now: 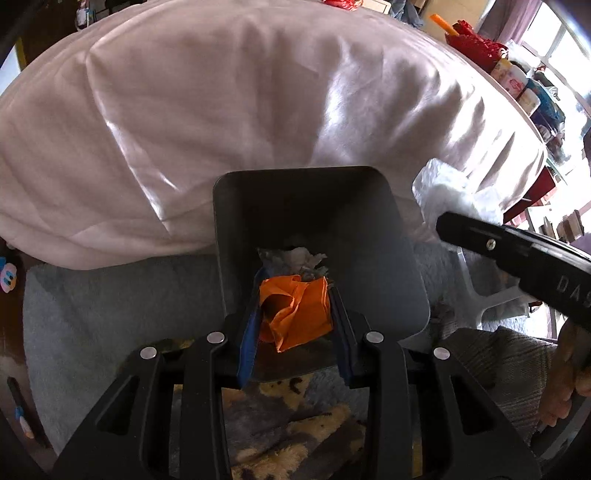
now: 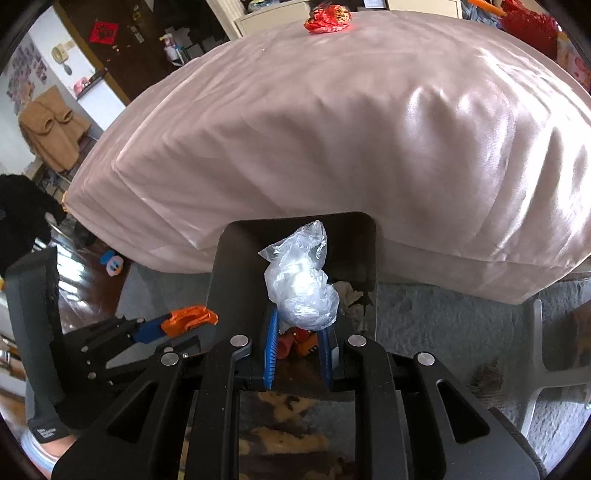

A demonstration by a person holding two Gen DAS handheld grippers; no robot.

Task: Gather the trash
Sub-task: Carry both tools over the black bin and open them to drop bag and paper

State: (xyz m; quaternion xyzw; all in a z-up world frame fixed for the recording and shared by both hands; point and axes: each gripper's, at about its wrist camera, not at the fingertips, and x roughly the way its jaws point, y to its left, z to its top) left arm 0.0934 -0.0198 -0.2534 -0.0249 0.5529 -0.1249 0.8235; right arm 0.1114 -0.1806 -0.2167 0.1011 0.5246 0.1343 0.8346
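Note:
My left gripper (image 1: pixel 295 287) is shut on a crumpled orange wrapper (image 1: pixel 295 314) and hangs over the open dark grey bin (image 1: pixel 399 258). Crumpled tissue (image 1: pixel 295 257) lies at the bottom of the bin. My right gripper (image 2: pixel 301 321) is shut on a scrunched clear plastic bag (image 2: pixel 299 280), also above the bin (image 2: pixel 229 280). Below it in the bin are orange-red scraps (image 2: pixel 297 343) and tissue (image 2: pixel 351 291). The right wrist view shows the left gripper (image 2: pixel 166 328) with the orange wrapper (image 2: pixel 190 317) at the bin's left side. The left wrist view shows the right gripper (image 1: pixel 443 221) and the plastic bag (image 1: pixel 450 188).
A bed with a pink cover (image 2: pixel 332 129) rises just behind the bin. A red crumpled wrapper (image 2: pixel 328 18) lies on its far side. The bin stands on a grey rug (image 2: pixel 443 317). A white chair base (image 2: pixel 546 369) is at the right, a cartoon slipper (image 2: pixel 110 264) at the left.

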